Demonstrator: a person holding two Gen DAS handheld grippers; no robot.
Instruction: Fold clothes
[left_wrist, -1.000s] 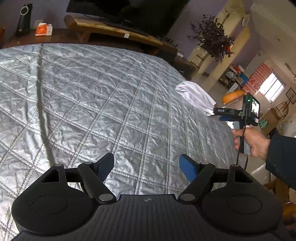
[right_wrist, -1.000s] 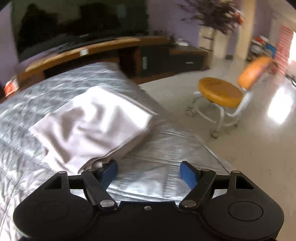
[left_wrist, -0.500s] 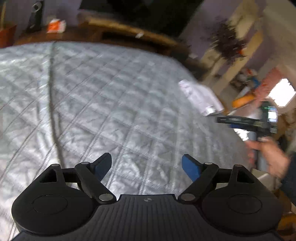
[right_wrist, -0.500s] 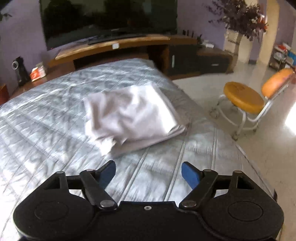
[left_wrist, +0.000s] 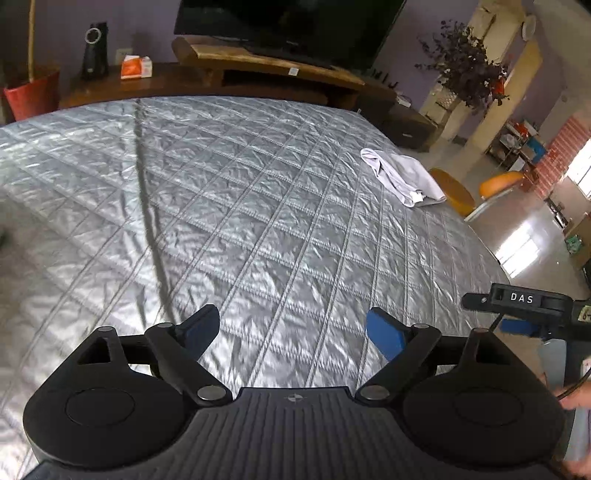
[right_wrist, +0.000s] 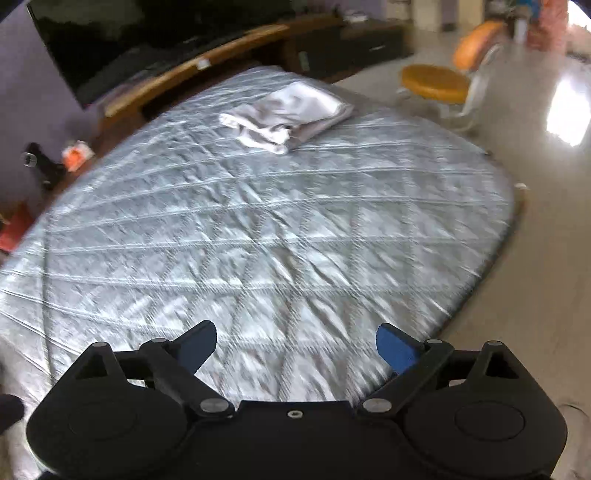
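Since the white garment (right_wrist: 291, 114) lies as a compact folded bundle near the far edge of the bed (right_wrist: 295, 240), in the upper middle of the right wrist view and the upper right of the left wrist view (left_wrist: 402, 177), this piece looks finished and set aside. No other clothing shows on the quilted silver cover, so whether more remains to fold cannot be told. The right gripper (right_wrist: 295, 345) sits at the bottom of its frame with its fingers spread wide and nothing between them; they have just been opening. The left gripper (left_wrist: 291, 330) is likewise released, its fingers having just widened, empty above bare quilt, well apart from the garment.
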